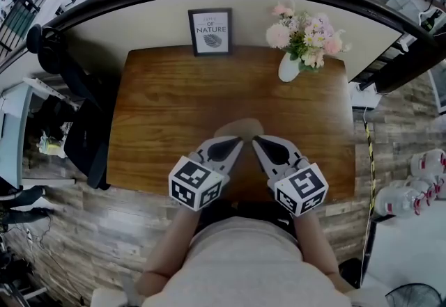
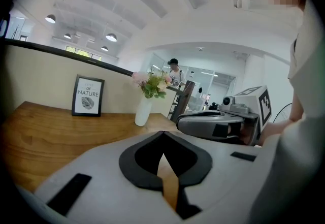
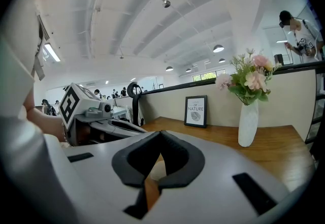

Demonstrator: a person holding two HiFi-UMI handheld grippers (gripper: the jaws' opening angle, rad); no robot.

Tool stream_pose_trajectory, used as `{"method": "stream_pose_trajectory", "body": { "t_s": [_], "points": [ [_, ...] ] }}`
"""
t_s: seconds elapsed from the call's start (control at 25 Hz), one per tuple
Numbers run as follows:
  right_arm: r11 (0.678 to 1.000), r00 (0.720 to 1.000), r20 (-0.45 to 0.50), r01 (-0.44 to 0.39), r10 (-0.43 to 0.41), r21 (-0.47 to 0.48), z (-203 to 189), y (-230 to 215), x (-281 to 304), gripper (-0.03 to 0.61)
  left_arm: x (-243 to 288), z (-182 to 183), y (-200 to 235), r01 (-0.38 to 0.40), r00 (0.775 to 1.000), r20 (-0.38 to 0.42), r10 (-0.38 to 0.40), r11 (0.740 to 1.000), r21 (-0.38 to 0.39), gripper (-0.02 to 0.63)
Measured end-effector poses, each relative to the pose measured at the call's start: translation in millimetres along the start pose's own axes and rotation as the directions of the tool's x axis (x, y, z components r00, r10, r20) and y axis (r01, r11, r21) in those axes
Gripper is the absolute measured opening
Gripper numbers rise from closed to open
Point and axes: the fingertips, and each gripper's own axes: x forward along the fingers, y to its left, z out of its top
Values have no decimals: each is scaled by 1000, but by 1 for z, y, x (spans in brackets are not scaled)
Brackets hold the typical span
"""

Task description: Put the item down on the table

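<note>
Pale item point(image 1: 240, 127) shows in the head view as a small light patch on the wooden table point(image 1: 160, 100), just ahead of the tips of the left gripper point(image 1: 239, 138) and the right gripper point(image 1: 255, 138). The tips angle towards each other, close to touching. Neither seems to hold it, so it looks already set down. The main risk is a closed tip brushing the item on the way out and sliding it across the wood. The grippers cover its near side, so its shape and kind are unclear.

The left gripper view shows the fingers pressed together with nothing between them. Only bare wood shows through the gap below the tips, and the item is not visible.

The right gripper view also shows the fingers meeting at the tips. A pale rounded bit of the item point(image 3: 158, 169) shows through the gap, apparently beyond the pads. Whether it touches them is hard to judge.
</note>
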Motion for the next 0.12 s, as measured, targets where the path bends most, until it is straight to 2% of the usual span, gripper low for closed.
{"method": "stream_pose_trajectory", "body": {
  "t_s": [0.12],
  "points": [
    [1000, 1000, 0, 5, -5, -2, 0, -1, -2, 9, 1, 0, -2, 3, 1000, 2, -3, 1000, 2, 14]
  ]
}}
